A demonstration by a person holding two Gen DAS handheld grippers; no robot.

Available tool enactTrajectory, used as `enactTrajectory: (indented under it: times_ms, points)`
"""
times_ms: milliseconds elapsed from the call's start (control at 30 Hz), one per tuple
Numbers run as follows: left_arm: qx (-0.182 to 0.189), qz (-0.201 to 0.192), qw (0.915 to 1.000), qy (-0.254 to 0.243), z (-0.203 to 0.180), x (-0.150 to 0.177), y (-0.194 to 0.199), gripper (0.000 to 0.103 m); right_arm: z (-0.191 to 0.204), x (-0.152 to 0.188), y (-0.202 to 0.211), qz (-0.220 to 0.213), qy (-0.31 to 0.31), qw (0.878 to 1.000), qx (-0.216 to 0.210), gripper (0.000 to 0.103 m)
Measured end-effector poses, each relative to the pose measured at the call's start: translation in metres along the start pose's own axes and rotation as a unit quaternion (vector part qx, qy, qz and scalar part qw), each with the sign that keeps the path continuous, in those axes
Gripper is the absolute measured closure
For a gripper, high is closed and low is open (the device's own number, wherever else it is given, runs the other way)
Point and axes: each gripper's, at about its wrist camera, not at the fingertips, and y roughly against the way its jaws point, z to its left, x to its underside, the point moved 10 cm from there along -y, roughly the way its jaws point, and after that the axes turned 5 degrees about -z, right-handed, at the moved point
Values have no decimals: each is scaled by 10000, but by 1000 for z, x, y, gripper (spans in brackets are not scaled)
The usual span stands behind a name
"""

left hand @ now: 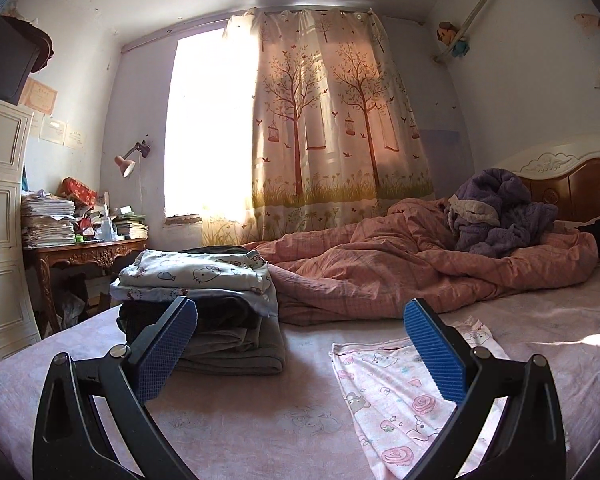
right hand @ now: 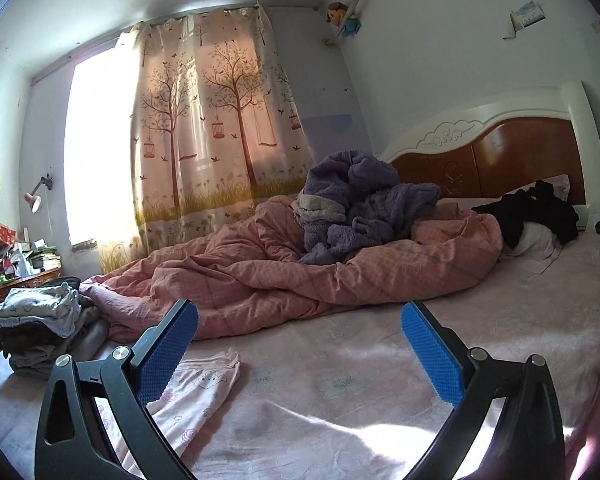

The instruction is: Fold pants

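Pink cartoon-print pants (left hand: 396, 396) lie flat on the pink bed sheet (left hand: 240, 420), under and beside the right finger of my left gripper (left hand: 300, 320). That gripper stands open and level above the sheet, with nothing between its blue pads (left hand: 432, 352). In the right wrist view the same pants (right hand: 196, 396) lie at the lower left, partly behind the left finger. My right gripper (right hand: 300, 320) is wide open over bare sheet (right hand: 320, 392) and holds nothing.
A stack of folded clothes (left hand: 208, 300) sits at the bed's left edge, seen too in the right view as a pile (right hand: 44, 328). A crumpled pink quilt (right hand: 300, 268) with a purple fleece garment (right hand: 356, 208) fills the back. A headboard (right hand: 500, 152) and a cluttered desk (left hand: 84, 240) border the bed.
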Motion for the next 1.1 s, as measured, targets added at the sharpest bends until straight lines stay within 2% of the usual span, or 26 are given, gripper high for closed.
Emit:
enactTrajectory:
  times_ms: [100,167,200,267,300,367,500,667,767,867,900,933,1000,1067,1100]
  points:
    - [102,-20,9999,137,-3,-1,14,0,-12,-25,16,-399,331,9985,170,1]
    - [138,9,9999,75,-8,-2,22,0,-24,-51,25,-762,571,9938,566,1]
    - [110,32,9999,10,-10,-2,25,0,-33,-64,29,-907,538,9917,734,1]
    - [61,122,9999,-89,-12,1,31,0,-46,-87,37,-1101,295,9905,774,1]
    - [51,192,9998,-88,-12,2,33,0,-51,-93,41,-1116,162,9909,728,1]
    - [68,369,9993,7,-10,9,37,0,-54,-95,44,-872,3,9948,529,1]
    - [54,619,9981,46,-5,26,47,0,-30,-56,51,-285,159,9988,-354,1]
    - [-7,831,9965,98,-2,49,63,0,-3,23,73,412,215,9977,-500,1]
    - [55,1046,9943,175,-4,64,64,0,12,61,83,718,-14,9955,-615,1]
    - [72,1228,9923,143,-8,77,61,0,32,97,81,1304,-338,9861,-976,1]
    - [94,1306,9913,159,-10,82,60,0,45,120,78,1718,-476,9773,-1149,1]
    - [115,1502,9884,163,-12,90,57,0,45,120,78,1718,-476,9773,-1149,1]
    - [99,2006,9796,108,-15,109,52,0,60,139,78,2015,-638,9676,-1378,4]
    - [201,2047,9785,152,-19,117,54,0,78,164,85,2284,-755,9576,-1585,7]
    - [229,2077,9778,140,-20,121,55,0,78,164,85,2284,-755,9576,-1585,9]
